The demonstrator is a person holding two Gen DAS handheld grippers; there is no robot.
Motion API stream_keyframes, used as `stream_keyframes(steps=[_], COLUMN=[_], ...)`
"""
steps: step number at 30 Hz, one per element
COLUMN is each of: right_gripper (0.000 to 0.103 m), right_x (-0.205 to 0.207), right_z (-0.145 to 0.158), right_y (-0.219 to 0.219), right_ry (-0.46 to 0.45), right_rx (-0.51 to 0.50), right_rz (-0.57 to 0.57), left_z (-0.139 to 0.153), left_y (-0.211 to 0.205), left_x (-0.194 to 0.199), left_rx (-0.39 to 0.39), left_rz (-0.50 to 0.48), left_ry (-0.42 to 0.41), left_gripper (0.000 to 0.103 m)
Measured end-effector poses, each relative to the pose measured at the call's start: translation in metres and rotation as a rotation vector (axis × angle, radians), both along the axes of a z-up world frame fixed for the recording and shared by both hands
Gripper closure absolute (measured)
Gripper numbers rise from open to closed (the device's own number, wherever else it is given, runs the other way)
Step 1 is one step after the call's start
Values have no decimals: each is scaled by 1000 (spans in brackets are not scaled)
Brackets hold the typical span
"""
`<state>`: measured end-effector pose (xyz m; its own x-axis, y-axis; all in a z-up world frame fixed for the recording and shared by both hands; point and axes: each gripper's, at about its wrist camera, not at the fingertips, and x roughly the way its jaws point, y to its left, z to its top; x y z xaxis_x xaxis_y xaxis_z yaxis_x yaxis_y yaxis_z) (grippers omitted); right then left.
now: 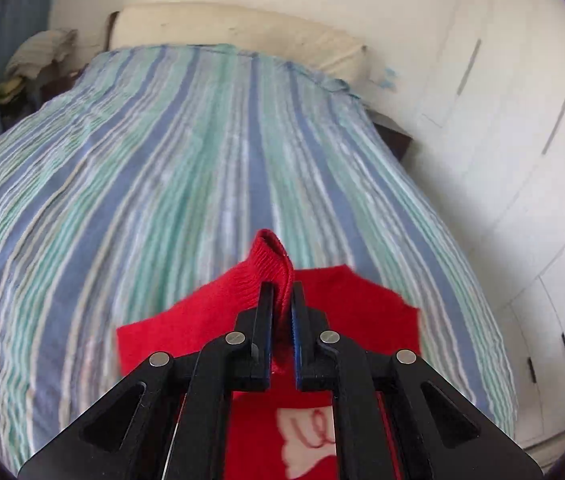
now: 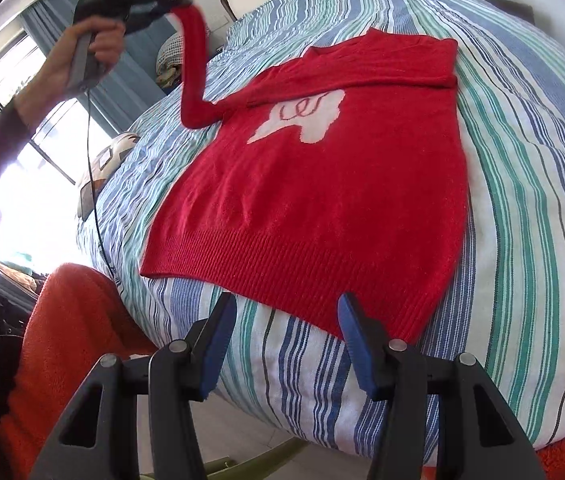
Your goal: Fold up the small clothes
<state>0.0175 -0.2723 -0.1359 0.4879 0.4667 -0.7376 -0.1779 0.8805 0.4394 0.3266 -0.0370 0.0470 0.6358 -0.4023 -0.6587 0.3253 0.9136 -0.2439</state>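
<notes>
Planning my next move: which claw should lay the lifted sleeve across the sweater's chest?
Left. The left claw is shut on the sleeve; the right claw hangs open near the hem.

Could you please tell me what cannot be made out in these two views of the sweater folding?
- Red knit sweater: in the left wrist view, the left gripper hides most of it.
- Left gripper: motion-blurred in the right wrist view.
- Pale chest motif: cut off by the frame bottom.
</notes>
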Motion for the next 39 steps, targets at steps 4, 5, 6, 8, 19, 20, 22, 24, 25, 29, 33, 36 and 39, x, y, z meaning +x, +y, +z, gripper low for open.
stream_keyframes(steps=[4,5,6,8,19,20,22,24,25,29,33,36,39], right_gripper=[50,50,50,50,50,50,50,50,50,50,50,50,50], right_x=[-2,-2,-2,-2,6,7,9,8,9,8,9,11,11], right_z=[0,-1,-1,-1,-12,-13,-15,-16,-16,-16,-19,-20,-22], right_y=[-3,-5,-7,-11,-25,-25,-24,-23,-23,-20,-20,-18,-18], right_ry=[2,4,6,9,54,57,64,71,74,75,85,90,94], right_rx=[6,8,13,32,131,132,126,117,112,89,73,70,71], right_rz=[-9,-11,-16,-24,-50,-49,-49,-49,-49,-56,-60,-59,-57], left_z=[-34,-47,-61,-86,-151,-157,-167,-177,-181,-189,-200,-208,-217], left_y=[-94,-106,-111,-110,73,79,81,73,69,54,48,69,76], left_x=[-13,-16,-24,-39,-86,-83,-79,-74,-71,-47,-26,-26,-32], left_rx=[28,50,62,58,254,275,304,335,353,374,395,345,330], left_rz=[-128,-117,-102,-125,28,22,-10,-36,-32,48,80,169,171], left_ry=[32,58,66,97,92,95,97,93,83,38,45,67,80], left_gripper=[53,21,17,17,21,21,21,21,21,23,99,101,101])
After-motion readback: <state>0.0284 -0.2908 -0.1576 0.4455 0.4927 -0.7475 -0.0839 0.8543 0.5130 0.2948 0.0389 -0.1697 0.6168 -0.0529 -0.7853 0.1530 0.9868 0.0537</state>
